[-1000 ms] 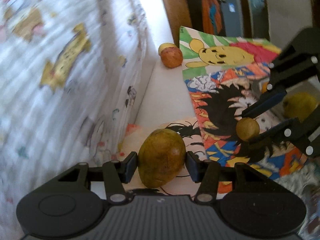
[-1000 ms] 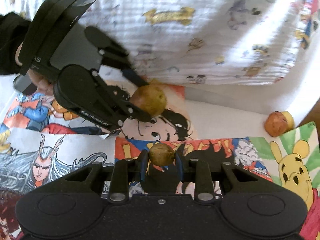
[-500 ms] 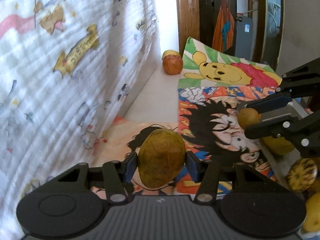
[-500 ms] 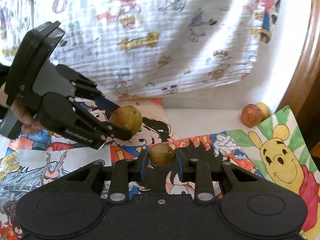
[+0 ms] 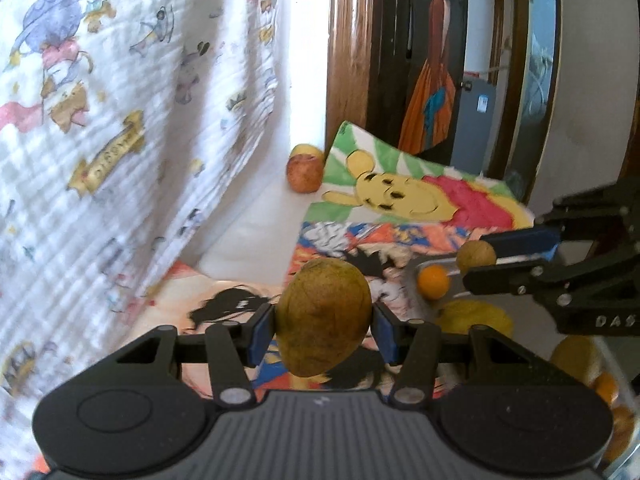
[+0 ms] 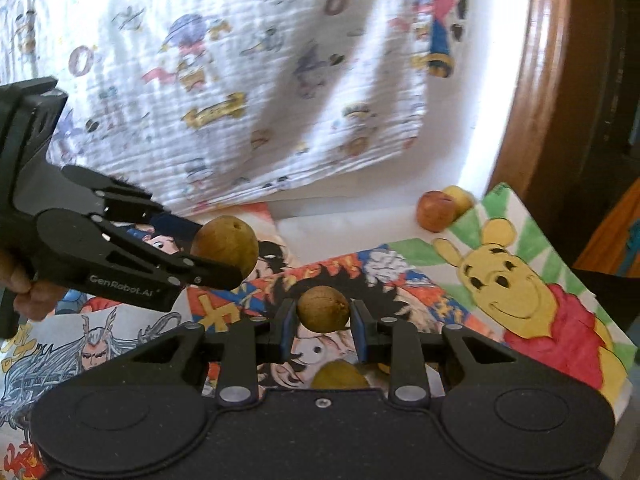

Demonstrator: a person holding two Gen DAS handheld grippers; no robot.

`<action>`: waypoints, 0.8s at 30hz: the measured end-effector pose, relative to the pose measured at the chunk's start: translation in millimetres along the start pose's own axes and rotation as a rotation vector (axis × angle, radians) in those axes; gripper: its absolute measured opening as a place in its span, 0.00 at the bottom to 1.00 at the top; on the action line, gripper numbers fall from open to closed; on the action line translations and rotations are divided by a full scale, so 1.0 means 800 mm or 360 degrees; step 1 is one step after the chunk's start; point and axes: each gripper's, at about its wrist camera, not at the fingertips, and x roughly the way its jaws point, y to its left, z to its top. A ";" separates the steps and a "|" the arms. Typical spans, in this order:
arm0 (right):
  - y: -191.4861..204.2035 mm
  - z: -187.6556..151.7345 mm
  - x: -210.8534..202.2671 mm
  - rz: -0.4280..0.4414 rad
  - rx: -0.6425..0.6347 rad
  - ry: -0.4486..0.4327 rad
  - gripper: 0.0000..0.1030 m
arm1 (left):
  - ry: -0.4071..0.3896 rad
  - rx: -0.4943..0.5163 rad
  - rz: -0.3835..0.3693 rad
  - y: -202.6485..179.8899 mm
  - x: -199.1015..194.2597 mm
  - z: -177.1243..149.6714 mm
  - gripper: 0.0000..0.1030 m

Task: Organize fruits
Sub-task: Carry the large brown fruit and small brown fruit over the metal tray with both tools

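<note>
Both views are bright with daylight. The white wall strip (image 5: 298,92) beside the brown wooden door frame (image 6: 532,92) is blown out to pure white in each, and a glossy highlight runs down the frame's rounded edge. The hanging white cartoon-printed cloth (image 6: 240,80) shows soft grey fold shadows and smeared, motion-blurred prints, worst at the left side of the left wrist view. Fisheye distortion bows the door frame and darkens the corners to black. The large brown-green oval fruit (image 5: 324,316) near the lens looks fairly sharp; the far black gripper (image 5: 560,276) at right is slightly soft.
</note>
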 end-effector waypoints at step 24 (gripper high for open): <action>-0.076 -0.073 -0.067 -0.0286 0.0229 -0.0009 0.30 | -0.0041 -0.0028 -0.0189 -0.095 0.013 0.016 0.55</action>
